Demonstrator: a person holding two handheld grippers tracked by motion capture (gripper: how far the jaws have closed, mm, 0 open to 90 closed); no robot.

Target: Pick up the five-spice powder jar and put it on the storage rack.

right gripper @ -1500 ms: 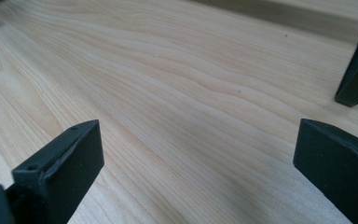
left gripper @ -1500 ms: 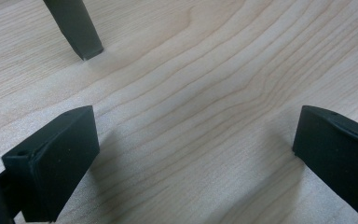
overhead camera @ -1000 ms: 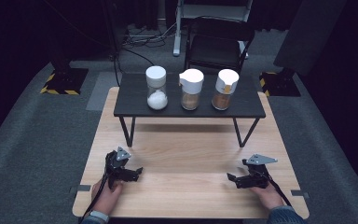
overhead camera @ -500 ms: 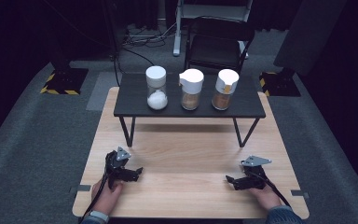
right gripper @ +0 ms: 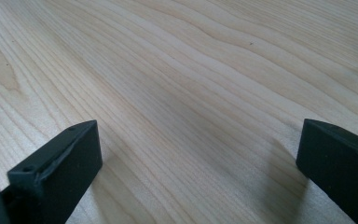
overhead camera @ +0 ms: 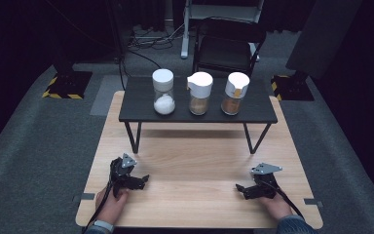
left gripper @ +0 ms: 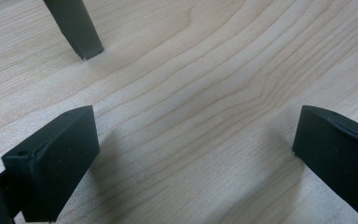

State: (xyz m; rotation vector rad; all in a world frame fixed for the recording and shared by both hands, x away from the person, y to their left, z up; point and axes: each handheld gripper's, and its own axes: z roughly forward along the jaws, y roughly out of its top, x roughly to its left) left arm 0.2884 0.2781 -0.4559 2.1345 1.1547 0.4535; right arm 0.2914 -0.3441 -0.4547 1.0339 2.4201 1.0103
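Note:
Three clear jars with white lids stand in a row on a small black stand (overhead camera: pixel 141 113): one with white grains (overhead camera: pixel 163 91), a middle one with brown grains (overhead camera: pixel 199 92), and a right one with tan powder (overhead camera: pixel 236 92). My left gripper (overhead camera: pixel 145 179) rests on the wooden table (overhead camera: pixel 195 161) at the near left, held by a hand, jaws wide apart over bare wood (left gripper: pixel 191 126). My right gripper (overhead camera: pixel 238 187) rests at the near right, also open with nothing between its jaws (right gripper: pixel 196 135).
The stand's black leg (left gripper: pixel 74 28) touches the wood just ahead of the left gripper. A black chair (overhead camera: pixel 229 44) stands behind the table. Grey carpet surrounds the table, with yellow-black marked bases (overhead camera: pixel 63 85) at both far corners.

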